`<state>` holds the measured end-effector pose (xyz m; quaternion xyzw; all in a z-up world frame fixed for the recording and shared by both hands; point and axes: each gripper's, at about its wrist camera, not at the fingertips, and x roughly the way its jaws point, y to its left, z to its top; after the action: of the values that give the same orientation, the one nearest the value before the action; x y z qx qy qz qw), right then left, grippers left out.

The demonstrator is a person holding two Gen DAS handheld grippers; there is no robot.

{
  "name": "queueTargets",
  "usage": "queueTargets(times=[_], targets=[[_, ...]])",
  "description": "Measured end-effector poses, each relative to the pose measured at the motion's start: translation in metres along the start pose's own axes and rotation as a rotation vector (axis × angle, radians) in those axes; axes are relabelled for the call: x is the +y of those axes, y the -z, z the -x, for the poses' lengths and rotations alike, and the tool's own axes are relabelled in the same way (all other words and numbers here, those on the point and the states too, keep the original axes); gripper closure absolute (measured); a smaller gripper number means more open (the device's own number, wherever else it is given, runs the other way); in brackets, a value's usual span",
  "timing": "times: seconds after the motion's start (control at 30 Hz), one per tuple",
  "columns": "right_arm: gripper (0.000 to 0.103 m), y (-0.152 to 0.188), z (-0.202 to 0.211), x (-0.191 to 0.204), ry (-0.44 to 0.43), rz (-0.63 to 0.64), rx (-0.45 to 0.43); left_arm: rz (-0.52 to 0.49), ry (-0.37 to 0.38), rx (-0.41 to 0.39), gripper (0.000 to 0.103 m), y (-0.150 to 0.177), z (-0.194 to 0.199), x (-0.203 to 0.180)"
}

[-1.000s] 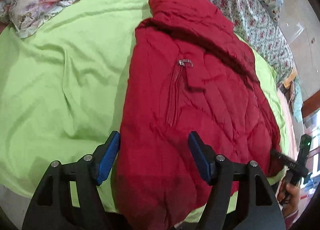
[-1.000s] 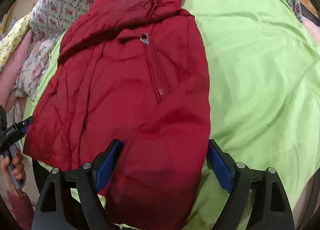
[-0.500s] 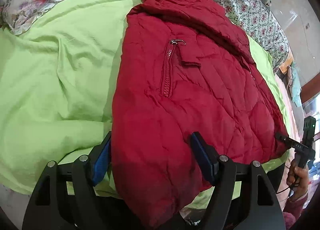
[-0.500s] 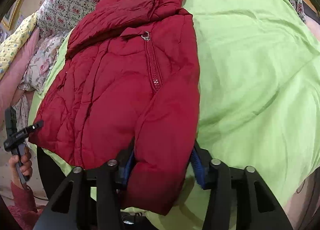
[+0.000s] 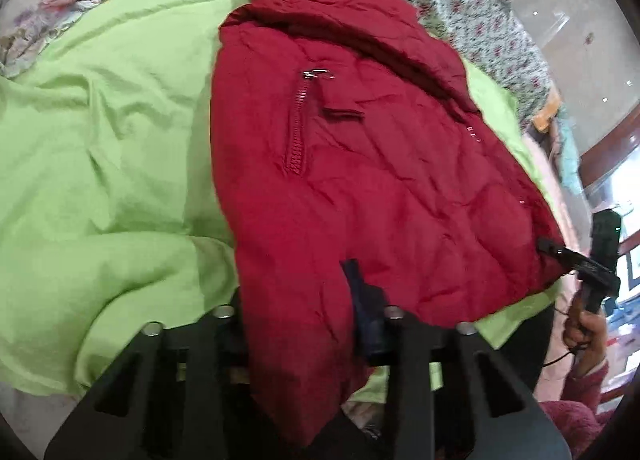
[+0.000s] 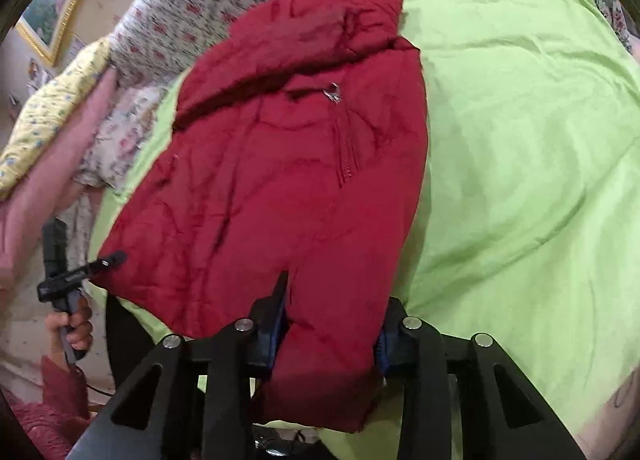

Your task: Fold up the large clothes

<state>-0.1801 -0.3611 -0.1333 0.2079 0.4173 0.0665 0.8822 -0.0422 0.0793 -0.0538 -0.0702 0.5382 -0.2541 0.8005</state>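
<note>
We clamp red jacket (image 5: 360, 163) in both claws at once. Left gripper (image 5: 298, 296), lower centre of left view, pinches near hem fold. Right gripper (image 6: 330, 312), lower centre of right view, grips sleeve end. Jacket spreads up frame centre across green sheet (image 5: 100, 147); zip pull (image 5: 316, 73) above middle. Floral bedding (image 6: 168, 19) along upper edge.
</note>
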Motion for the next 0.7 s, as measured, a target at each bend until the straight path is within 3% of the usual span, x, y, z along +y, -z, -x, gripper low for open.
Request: queueTargets(times=[0.3, 0.43, 0.7], targets=[[0.076, -0.001, 0.018, 0.001, -0.083, -0.017, -0.039, -0.005, 0.078, -0.074, 0.084, 0.002, 0.03, -0.004], [0.077, -0.009, 0.027, -0.006, -0.136, -0.036, -0.084, 0.0, 0.104, -0.115, 0.085, -0.014, 0.041, -0.008], [0.078, -0.048, 0.044, -0.01, -0.25, -0.073, -0.244, -0.007, 0.147, -0.288, 0.085, -0.065, 0.072, -0.03]])
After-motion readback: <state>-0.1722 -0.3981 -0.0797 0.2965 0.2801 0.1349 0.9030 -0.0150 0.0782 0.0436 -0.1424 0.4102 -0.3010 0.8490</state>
